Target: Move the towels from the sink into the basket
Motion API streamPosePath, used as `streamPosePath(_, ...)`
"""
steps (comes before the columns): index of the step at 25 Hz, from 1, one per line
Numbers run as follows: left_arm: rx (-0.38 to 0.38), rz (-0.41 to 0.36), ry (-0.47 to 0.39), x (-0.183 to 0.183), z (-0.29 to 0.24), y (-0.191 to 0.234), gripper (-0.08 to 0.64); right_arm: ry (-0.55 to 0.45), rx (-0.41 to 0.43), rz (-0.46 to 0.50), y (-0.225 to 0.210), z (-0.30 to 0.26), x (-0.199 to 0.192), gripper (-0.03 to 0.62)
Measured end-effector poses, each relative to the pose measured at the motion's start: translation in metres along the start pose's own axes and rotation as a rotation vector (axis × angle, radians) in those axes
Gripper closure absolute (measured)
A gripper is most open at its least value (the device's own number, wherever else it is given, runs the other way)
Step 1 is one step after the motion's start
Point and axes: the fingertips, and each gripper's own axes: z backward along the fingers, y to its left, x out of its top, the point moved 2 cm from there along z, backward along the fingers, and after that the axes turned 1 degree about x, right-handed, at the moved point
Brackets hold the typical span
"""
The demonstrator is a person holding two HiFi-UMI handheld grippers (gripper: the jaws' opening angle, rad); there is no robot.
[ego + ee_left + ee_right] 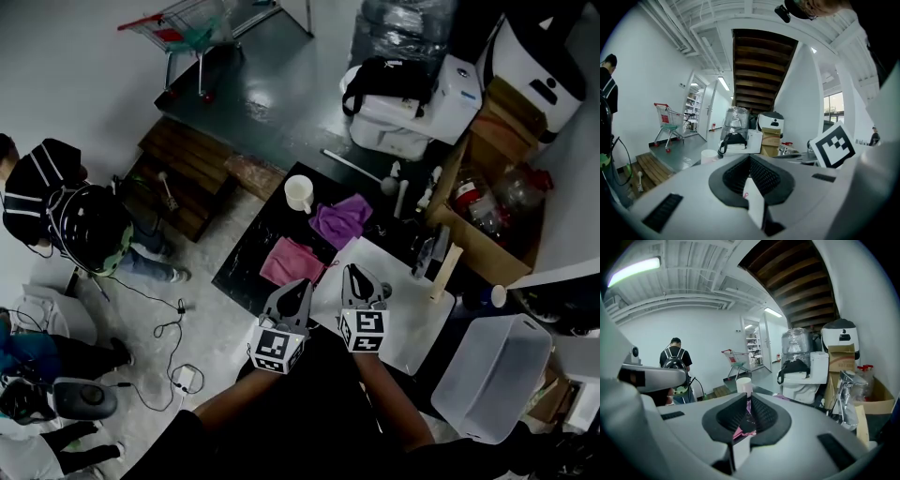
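Note:
In the head view a pink towel (pixel 291 261) and a purple towel (pixel 339 220) lie on the dark sink top (pixel 246 267), next to a white cup (pixel 299 193). My left gripper (pixel 302 285) hovers just right of the pink towel's near edge, with its jaws shut and nothing in them. My right gripper (pixel 353 271) hangs over a white board (pixel 403 319), shut and empty too. A clear plastic basket (pixel 495 375) stands at the lower right. In the right gripper view a sliver of pink towel (pixel 739 432) shows past the closed pads (pixel 759 414).
A faucet (pixel 429 255) rises right of the board. A cardboard box (pixel 487 220) of bottles stands behind it, and a white appliance with a black bag (pixel 389 84) at the back. To the left are a wooden pallet (pixel 187 164), cables, a shopping cart (pixel 187 23) and people (pixel 56 192).

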Motion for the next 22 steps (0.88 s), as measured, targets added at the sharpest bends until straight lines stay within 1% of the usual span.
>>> streamPosePath(4, -0.011, 0.009, 0.006, 0.002, -0.016, 0.007, 0.557, 0.007, 0.002, 0.009, -0.009, -0.024, 0.004, 0.563)
streamPosePath(7, -0.023, 0.012, 0.016, 0.003, -0.028, 0.012, 0.557, 0.033, 0.007, 0.016, -0.014, -0.043, 0.002, 0.533)
streamPosePath(13, -0.055, 0.029, 0.038, 0.007, -0.047, 0.022, 0.557, 0.106, 0.017, 0.035, -0.029, -0.088, -0.005, 0.433)
streamPosePath(18, -0.059, 0.036, 0.070, -0.009, -0.061, 0.036, 0.557, 0.194, 0.045, 0.009, -0.043, -0.128, -0.026, 0.369)
streamPosePath(20, -0.071, 0.035, 0.068, -0.013, -0.066, 0.041, 0.557, 0.224, 0.042, -0.006, -0.049, -0.141, -0.035, 0.327)
streamPosePath(22, -0.079, 0.033, 0.073, -0.015, -0.072, 0.045, 0.557, 0.245, 0.033, 0.009, -0.054, -0.153, -0.040, 0.310)
